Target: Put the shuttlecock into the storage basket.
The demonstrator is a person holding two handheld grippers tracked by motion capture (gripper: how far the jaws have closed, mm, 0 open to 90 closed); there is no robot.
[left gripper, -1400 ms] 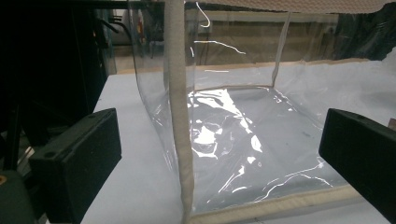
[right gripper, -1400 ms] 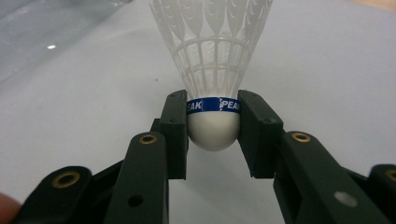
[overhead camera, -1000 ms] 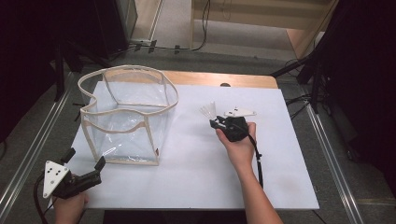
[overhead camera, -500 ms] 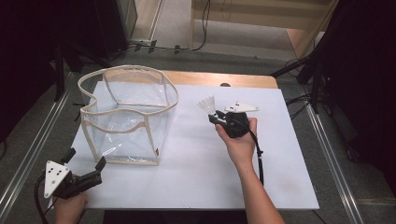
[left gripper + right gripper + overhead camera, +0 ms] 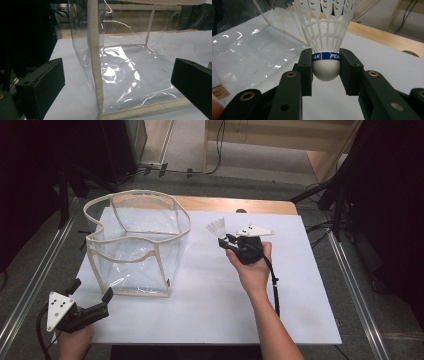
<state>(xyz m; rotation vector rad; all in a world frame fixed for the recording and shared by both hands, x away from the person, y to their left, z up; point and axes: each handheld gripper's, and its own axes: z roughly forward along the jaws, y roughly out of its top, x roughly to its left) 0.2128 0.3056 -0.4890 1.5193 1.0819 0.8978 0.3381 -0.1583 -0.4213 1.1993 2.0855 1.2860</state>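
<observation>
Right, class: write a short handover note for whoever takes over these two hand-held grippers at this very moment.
Right hand-held gripper: shut on the shuttlecock, gripping its white cork base, feathers pointing away, held above the white table.
Left hand-held gripper: open, holding nothing, near the front corner of the clear bag.
Done: shuttlecock picked up.
Left: probably carry it over the bag's open top and drop it in; the bag looks empty.

Bright overhead light on the table (image 5: 210,285), dark surroundings, white glare on the clear bag (image 5: 117,72).
</observation>
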